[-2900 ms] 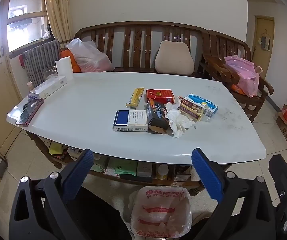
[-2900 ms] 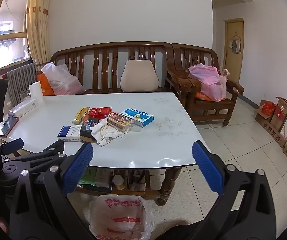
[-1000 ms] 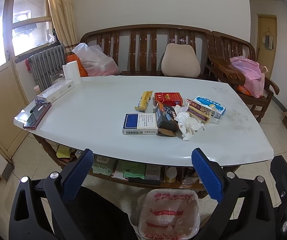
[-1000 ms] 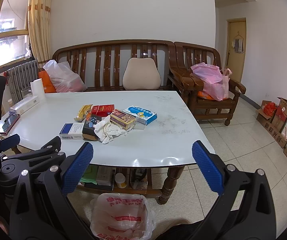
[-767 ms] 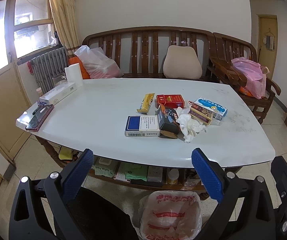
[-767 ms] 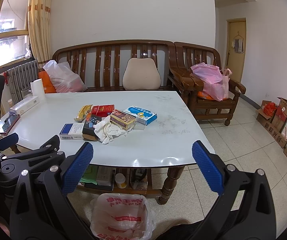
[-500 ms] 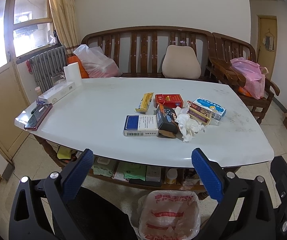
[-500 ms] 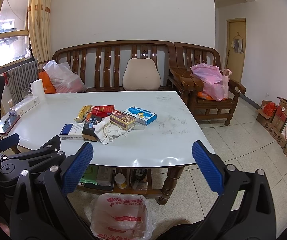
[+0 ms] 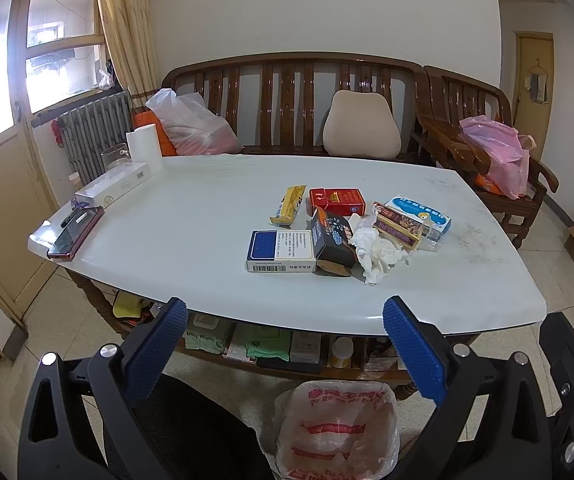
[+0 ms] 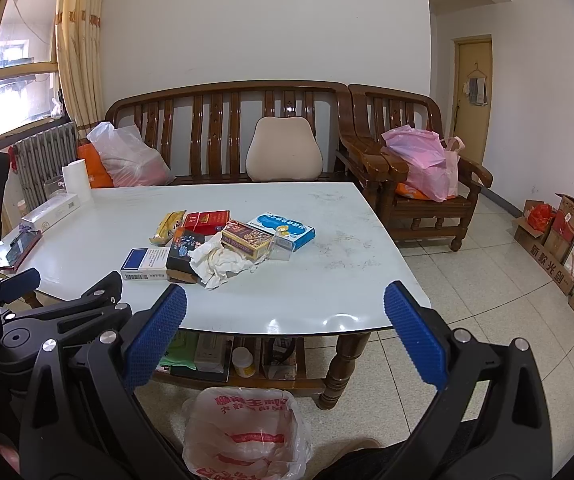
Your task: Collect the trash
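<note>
Trash (image 9: 347,232): boxes, wrapper, crumpled tissue clustered mid-table; L claw (image 9: 285,348), R claw (image 10: 285,344) wide, empty.

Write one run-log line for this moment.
left gripper: open, empty | right gripper: open, empty | trash pile: on table, untouched | bin bag: on floor

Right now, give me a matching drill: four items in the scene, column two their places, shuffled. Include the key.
Column one:
1. crumpled tissue
2. lined trash bin
3. pink plastic bag
4. paper roll

Column two:
A. on the wooden armchair
B. far left corner of the white table
C. on the floor in front of the table
D. among the boxes in the middle of the table

Pairs: 1-D, 2-C, 3-A, 4-B
</note>
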Demonstrator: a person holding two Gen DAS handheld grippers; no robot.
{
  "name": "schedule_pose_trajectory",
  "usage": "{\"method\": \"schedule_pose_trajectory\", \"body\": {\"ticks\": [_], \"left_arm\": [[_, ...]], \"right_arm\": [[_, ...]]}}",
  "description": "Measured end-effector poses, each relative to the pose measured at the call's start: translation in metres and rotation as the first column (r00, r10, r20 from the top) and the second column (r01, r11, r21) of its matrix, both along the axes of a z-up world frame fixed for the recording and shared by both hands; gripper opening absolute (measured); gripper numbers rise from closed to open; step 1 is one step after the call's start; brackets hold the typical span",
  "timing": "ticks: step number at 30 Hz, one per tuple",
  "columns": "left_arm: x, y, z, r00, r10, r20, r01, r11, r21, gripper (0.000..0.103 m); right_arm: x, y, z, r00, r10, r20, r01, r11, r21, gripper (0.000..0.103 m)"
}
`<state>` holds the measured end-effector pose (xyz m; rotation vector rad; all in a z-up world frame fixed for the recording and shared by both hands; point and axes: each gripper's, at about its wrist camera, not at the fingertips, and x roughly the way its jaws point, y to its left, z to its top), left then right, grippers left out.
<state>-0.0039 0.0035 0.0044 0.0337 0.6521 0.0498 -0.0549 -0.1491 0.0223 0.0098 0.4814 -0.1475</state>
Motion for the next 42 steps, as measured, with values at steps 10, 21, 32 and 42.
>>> {"method": "schedule_pose_trajectory", "body": {"ticks": [10, 21, 32, 42], "left_arm": [[0.001, 0.001, 0.000, 1.000, -0.003, -0.003, 0.003, 1.000, -0.003, 0.096], [0.009, 0.011, 0.004, 0.998, -0.054, -0.036, 0.053, 0.998, -0.027, 0.096], [0.055, 0.053, 0.022, 0.977, -0.151, -0.150, 0.148, 0.989, -0.032, 0.096], [0.105, 0.062, 0.039, 0.930, -0.300, -0.211, 0.332, 0.934, 0.135, 0.096]], "right_arm": [[0.000, 0.000, 0.000, 1.000, 0.001, -0.001, -0.001, 1.000, 0.002, 0.097], [0.007, -0.006, 0.002, 0.999, 0.040, -0.016, -0.040, 0.999, 0.013, 0.097], [0.044, -0.038, 0.018, 0.988, 0.151, -0.046, -0.154, 0.985, -0.078, 0.097], [0.090, -0.058, 0.025, 0.937, 0.320, -0.144, -0.339, 0.930, -0.141, 0.097]]}}
